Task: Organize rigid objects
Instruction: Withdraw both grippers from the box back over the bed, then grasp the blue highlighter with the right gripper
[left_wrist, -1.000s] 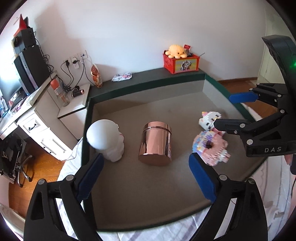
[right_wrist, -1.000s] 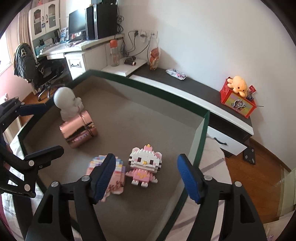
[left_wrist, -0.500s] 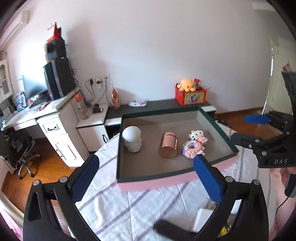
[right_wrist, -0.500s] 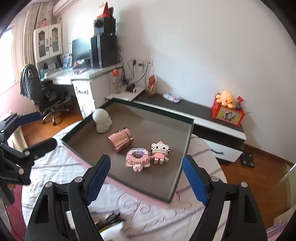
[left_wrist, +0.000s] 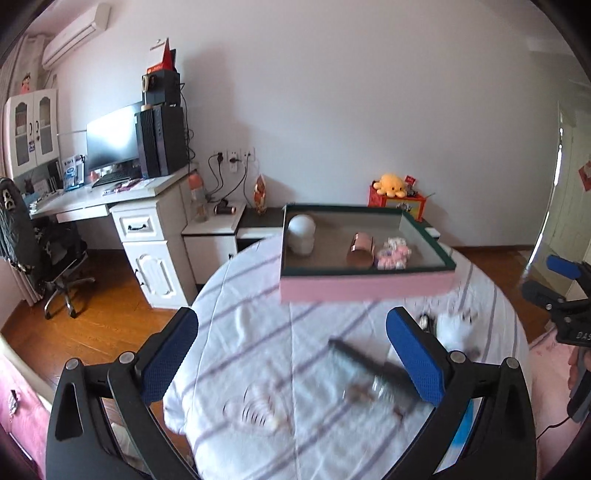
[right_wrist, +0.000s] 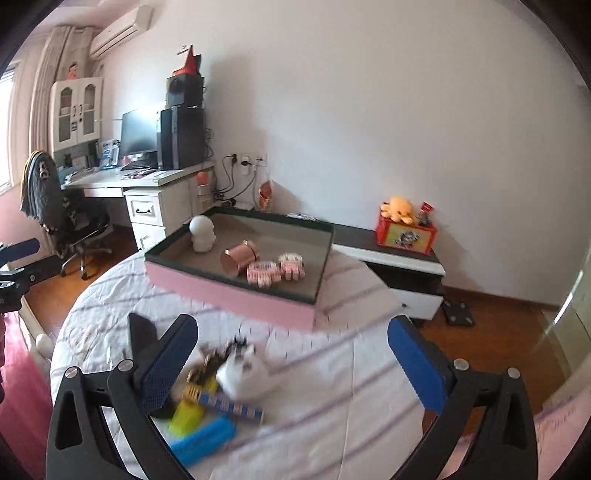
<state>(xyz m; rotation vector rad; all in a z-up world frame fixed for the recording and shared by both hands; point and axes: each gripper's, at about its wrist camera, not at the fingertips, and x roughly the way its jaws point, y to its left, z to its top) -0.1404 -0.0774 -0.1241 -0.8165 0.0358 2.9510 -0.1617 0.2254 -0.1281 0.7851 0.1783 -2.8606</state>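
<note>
A pink-sided tray (right_wrist: 236, 295) holds a white round-headed figure (right_wrist: 202, 234) standing upright. Beside it a copper tin (right_wrist: 238, 257) lies on its side, touching two pink brick figures (right_wrist: 275, 271).

Lettering on my right gripper (left_wrist: 570, 317): in my left camera I read "DAS" in white capitals on its black body, at the right edge of the view; the letters stop at the border of the picture, so I cannot tell whether the word goes on.
Red box (right_wrist: 405, 232) under the plush toy: it has a printed picture on the front, but I can read no words there.
Items on the white desk (left_wrist: 110, 192): small blue and white prints, too small for reading.
Small things on the striped cloth (right_wrist: 332, 387): blurred, nothing readable.
</note>
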